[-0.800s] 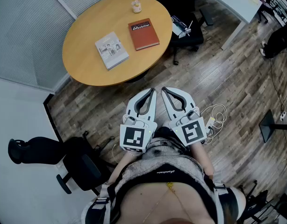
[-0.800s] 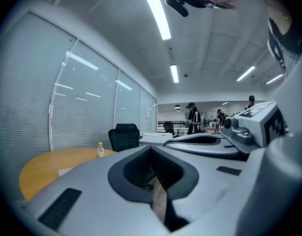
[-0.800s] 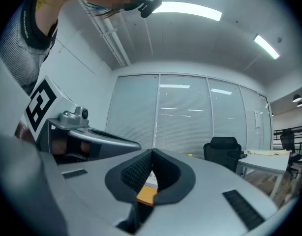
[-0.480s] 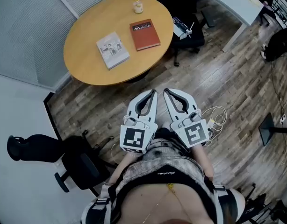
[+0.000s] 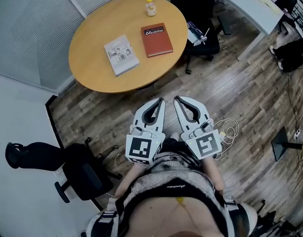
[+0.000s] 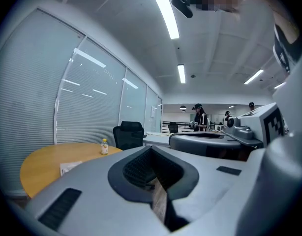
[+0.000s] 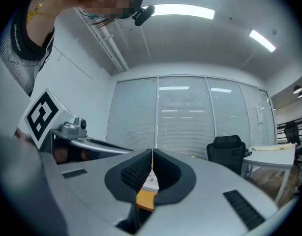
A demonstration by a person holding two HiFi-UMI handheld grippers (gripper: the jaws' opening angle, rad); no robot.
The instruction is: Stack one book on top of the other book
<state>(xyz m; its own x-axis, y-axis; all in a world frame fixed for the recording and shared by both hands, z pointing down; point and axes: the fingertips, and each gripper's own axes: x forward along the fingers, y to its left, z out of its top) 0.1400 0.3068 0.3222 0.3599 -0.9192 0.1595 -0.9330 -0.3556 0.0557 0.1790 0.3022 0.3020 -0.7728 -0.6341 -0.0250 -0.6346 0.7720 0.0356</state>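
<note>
Two claws are hovering side by side close in front of the person's torso, over the wooden floor (image 5: 230, 78) and well apart from the round bench (image 5: 90, 43). The left claw (image 5: 161, 101) is reaching forward with its tip tilting slightly downward, its marker cube sitting just before the person's waist; its jaws are pressing together with nothing between them, as the left gripper view is showing. The right claw (image 5: 176, 99) is lying about level beside it, its tip leaning a little toward the left one, and its jaws are likewise pressing together on nothing. Both are pointing toward the bench without touching anything. On the bench, the pale book (image 5: 121, 55) is lying flat toward the left, and the red book (image 5: 157, 39) is lying flat just to its right; the two are sitting near each other but apart, neither one resting on the other. Beyond the red book, a small bottle (image 5: 150, 7) is standing upright near the far edge.
</note>
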